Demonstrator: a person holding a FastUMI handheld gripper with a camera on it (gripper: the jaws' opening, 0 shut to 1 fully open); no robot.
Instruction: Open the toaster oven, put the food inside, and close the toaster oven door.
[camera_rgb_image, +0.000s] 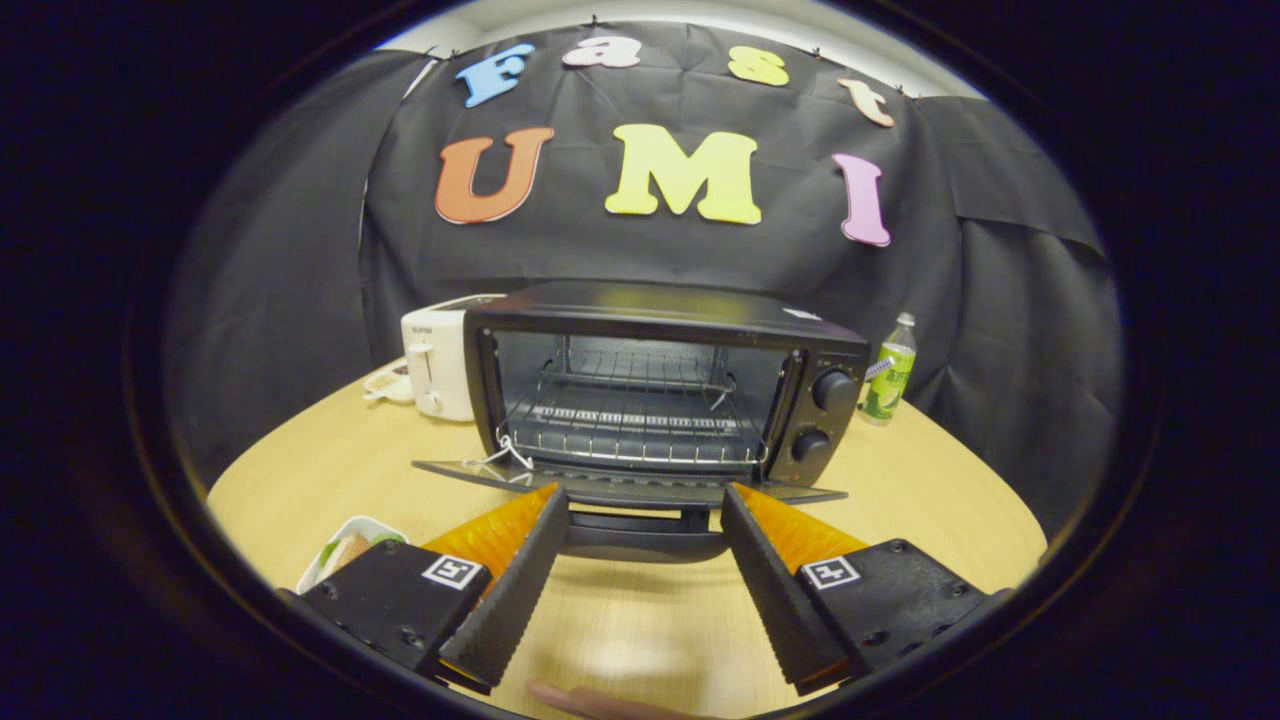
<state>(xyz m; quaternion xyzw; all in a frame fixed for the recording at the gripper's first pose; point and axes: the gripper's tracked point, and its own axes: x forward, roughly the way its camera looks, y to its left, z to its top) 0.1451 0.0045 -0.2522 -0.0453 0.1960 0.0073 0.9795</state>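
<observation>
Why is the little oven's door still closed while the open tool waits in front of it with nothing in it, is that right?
Not quite. The gripper view shows the toaster oven with its door already open, folded down flat so you can see the wire racks inside. The rest is right: the tool is open in front of it, holding nothing, with the door's handle between its fingers.

Staged recording booth, mock kitchen corner: black cloth wall (1000, 300) draped behind a pale wooden table (940, 490) bearing an open toaster oven (660, 390), white pop-up toaster (438, 365), drink bottle (890, 370), and a food tray (345, 545).
</observation>
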